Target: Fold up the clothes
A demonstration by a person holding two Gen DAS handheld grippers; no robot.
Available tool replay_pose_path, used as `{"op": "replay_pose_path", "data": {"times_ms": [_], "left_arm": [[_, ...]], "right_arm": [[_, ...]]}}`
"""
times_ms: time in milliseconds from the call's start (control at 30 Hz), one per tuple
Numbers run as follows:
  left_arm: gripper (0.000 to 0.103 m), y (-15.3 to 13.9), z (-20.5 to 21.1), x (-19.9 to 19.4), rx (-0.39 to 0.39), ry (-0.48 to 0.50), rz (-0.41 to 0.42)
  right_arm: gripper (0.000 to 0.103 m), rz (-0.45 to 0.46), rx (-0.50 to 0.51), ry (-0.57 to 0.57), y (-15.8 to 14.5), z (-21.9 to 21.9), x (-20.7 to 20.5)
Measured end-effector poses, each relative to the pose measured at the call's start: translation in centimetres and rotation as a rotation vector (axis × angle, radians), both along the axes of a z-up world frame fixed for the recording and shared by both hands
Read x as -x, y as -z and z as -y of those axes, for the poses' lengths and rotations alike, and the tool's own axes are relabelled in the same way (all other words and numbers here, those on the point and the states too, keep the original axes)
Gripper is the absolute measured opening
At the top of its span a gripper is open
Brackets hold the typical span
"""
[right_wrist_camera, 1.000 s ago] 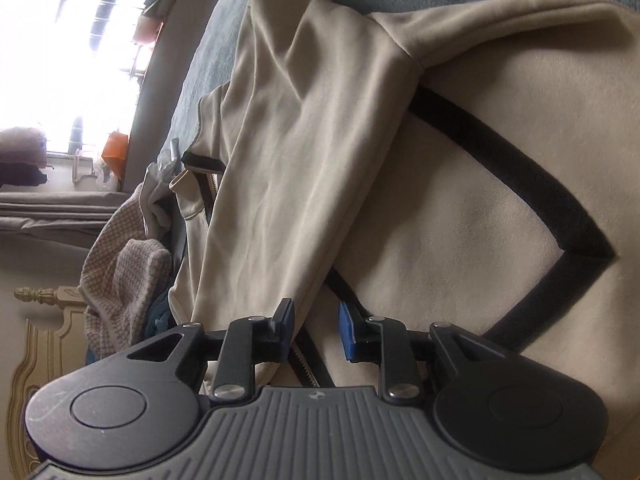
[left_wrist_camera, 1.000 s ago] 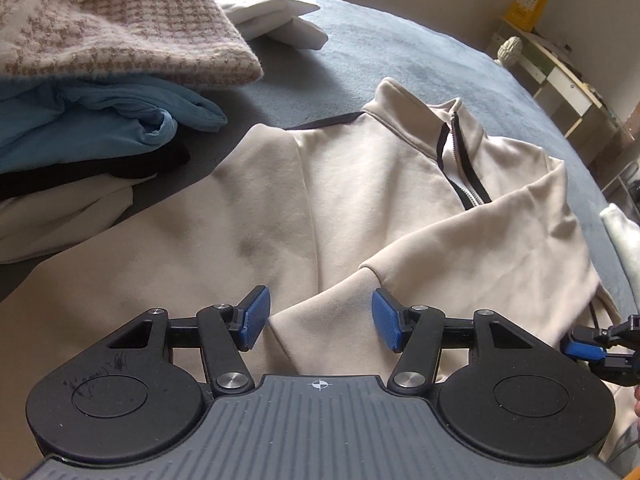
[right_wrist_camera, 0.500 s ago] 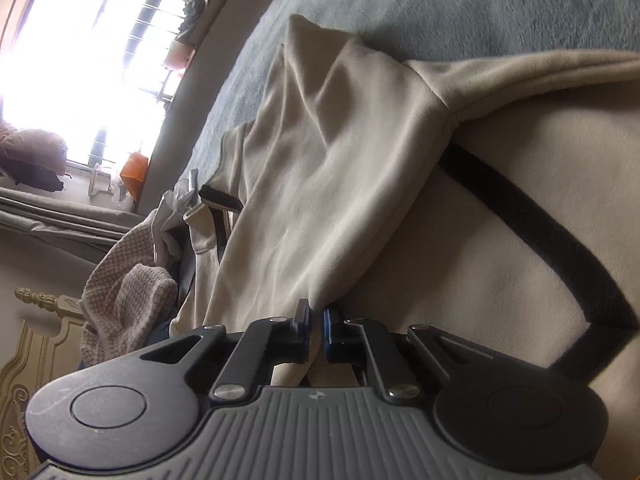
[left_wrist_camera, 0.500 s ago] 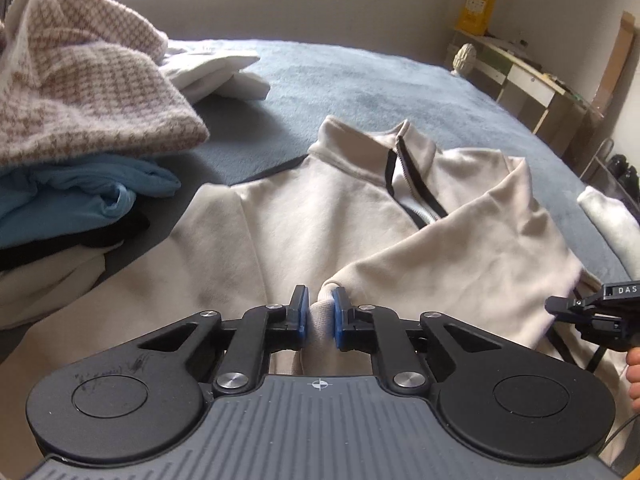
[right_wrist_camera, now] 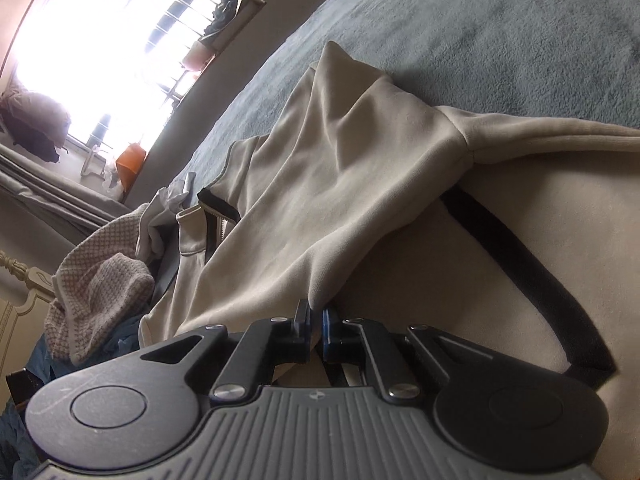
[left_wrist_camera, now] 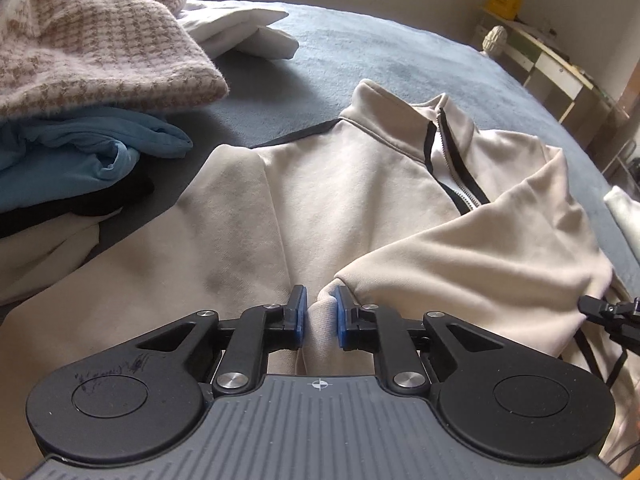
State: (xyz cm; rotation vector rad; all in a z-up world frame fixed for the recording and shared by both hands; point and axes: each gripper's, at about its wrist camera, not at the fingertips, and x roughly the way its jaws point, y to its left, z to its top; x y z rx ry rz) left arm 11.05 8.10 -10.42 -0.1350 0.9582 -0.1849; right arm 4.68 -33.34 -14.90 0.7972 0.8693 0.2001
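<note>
Left wrist view: the left gripper (left_wrist_camera: 319,312) is clamped on a cuff fold of the beige sweatshirt (left_wrist_camera: 352,200), which lies spread on the grey bed cover (left_wrist_camera: 380,52) ahead. A pile of clothes (left_wrist_camera: 88,80) sits ahead to the left.

Right wrist view: the right gripper (right_wrist_camera: 316,330) pinches the sweatshirt's folded sleeve (right_wrist_camera: 320,200); the garment extends ahead and rightward.

Beige jacket (left_wrist_camera: 360,208), black trim; houndstooth knit (left_wrist_camera: 100,52); grey-blue blanket (left_wrist_camera: 380,52).
</note>
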Motion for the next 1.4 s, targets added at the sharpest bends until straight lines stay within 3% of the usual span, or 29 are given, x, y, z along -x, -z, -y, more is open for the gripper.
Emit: {"op": "replay_pose_path", "data": {"times_ms": [100,167,233,400,500,600,733,833,933,1000,1033,1167,1233,1400], "left_arm": [[0.03,-0.5,-0.4,-0.1,0.024,-0.013,-0.02],[0.046,-1.6,-0.7,0.2,0.022,-0.035,0.003],[0.056,-4.2,-0.5,0.8,-0.048,-0.017,0.08],[0.056,-11.4,0.5,2.7,-0.256,0.052,0.301],[0.064,-14.5,2.1,3.6,-0.374,0.11,0.389],[0.065,-12.4,4.3,3.6,-0.291,0.203,0.272],[0.062,-5.2,7.6,3.8,-0.187,0.296,0.083],[0.056,-0.8,8.7,4.3,-0.178,0.33,-0.018],[0.058,0.9,8.8,5.4,-0.211,0.341,-0.035],[0.059,1.1,8.7,6.2,-0.22,0.356,-0.025],[0.06,1.1,8.6,6.6,-0.224,0.363,-0.019],[0.061,1.4,8.3,7.5,-0.225,0.379,-0.004],[0.061,1.5,8.1,7.4,-0.212,0.369,-0.007],[0.062,1.6,8.5,7.5,-0.224,0.371,0.0]], "right_arm": [[0.008,-0.024,-0.014,-0.019,0.1,0.3,-0.1],[0.018,-0.036,-0.021,-0.028,-0.3,0.8,0.3],[0.024,-0.023,0.008,-0.045,-1.1,1.2,1.1],[0.025,0.014,0.061,-0.062,-2.8,3.1,3.7],[0.025,0.101,0.116,-0.049,-4.3,3.9,4.9],[0.025,0.207,0.228,-0.053,-5.8,3.7,4.8],[0.022,0.276,0.374,-0.104,-6.6,2.5,2.5],[0.018,0.292,0.471,-0.165,-6.4,1.4,0.9],[0.018,0.302,0.611,-0.229,-5.1,0.5,0.0],[0.017,0.267,0.754,-0.272,-2.8,0.1,-0.7],[0.014,0.259,0.778,-0.283,-1.7,0.4,-0.8],[0.015,0.269,0.712,-0.24,-2.7,1.0,-0.3],[0.015,0.318,0.679,-0.244,-4.0,0.4,0.0],[0.015,0.36,0.66,-0.327,-3.9,-2.3,-2.7]]}}
